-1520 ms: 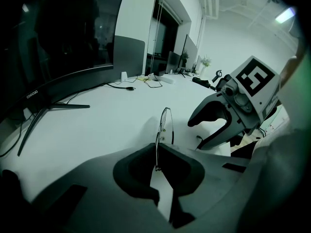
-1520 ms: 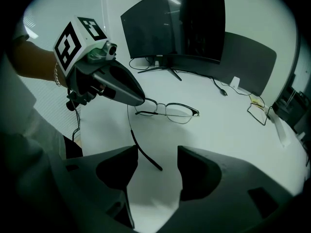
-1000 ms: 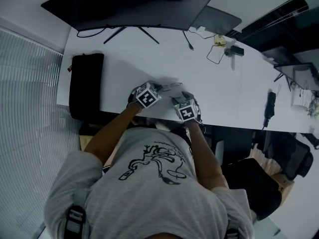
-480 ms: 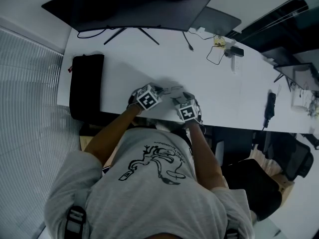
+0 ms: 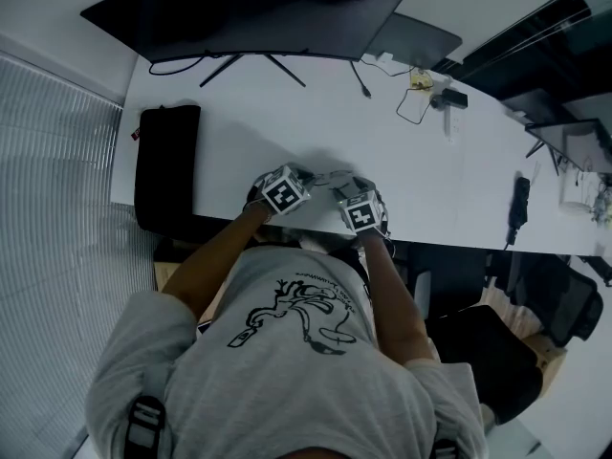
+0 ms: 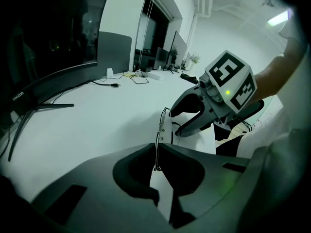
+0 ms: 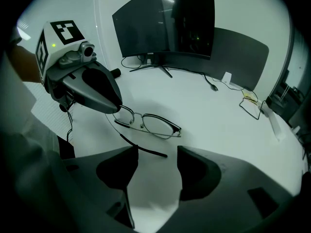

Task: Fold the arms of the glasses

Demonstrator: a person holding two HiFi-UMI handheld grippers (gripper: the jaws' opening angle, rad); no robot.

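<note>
Thin metal-rimmed glasses (image 7: 148, 123) lie on the white desk (image 5: 287, 113), between the two grippers near the front edge (image 5: 330, 175). My left gripper (image 6: 158, 147) is shut on the wire frame (image 6: 157, 135) at one end of the glasses; from the right gripper view it (image 7: 92, 89) covers that end. One dark arm (image 7: 143, 149) stands out from the frame and runs toward my right gripper (image 7: 158, 152). That gripper is open, and the arm's tip lies just in front of the gap, not touched. In the head view the left gripper (image 5: 308, 175) and right gripper (image 5: 356, 185) are close together.
A wide curved monitor (image 5: 249, 12) stands at the back of the desk, with a dark panel (image 5: 416, 38) beside it. A black pouch (image 5: 164, 165) lies at the left end. Cables and small items (image 5: 421, 94) sit at the back right. The desk's front edge runs just under the grippers.
The left gripper and the glasses have edged slightly toward the desk's front edge. The right gripper has kept still.
</note>
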